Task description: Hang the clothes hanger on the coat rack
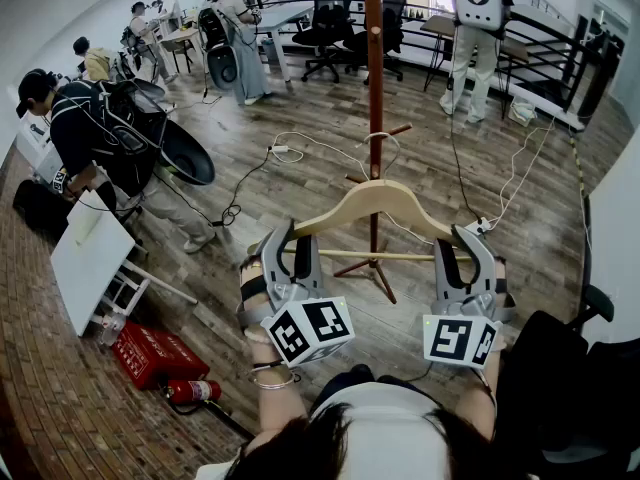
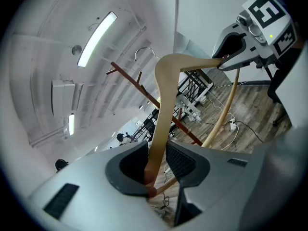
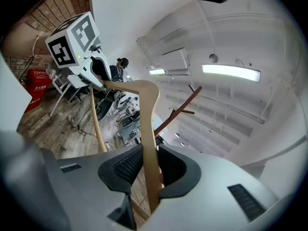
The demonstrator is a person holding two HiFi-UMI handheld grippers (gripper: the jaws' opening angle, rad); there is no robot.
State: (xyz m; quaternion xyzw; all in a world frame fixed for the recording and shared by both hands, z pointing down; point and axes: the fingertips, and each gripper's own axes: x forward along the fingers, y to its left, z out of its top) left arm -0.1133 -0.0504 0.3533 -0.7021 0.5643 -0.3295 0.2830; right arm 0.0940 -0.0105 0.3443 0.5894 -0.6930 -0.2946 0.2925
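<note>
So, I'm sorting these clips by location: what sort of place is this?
Probably an open-plan office or lab used as a recording space: desks and office chairs along the far side, cables trailing over the wood floor, and several people wearing equipment.

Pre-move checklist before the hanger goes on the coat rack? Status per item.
1. Left hand-held gripper clamped on one end of the hanger: ok.
2. Right hand-held gripper clamped on the other end: ok.
3. Hanger roughly level between the two: ok.
4. Coat rack upright, straight ahead: ok.
5. Hook seated on a peg: not ok; in the left gripper view it appears free of the pegs.
</note>
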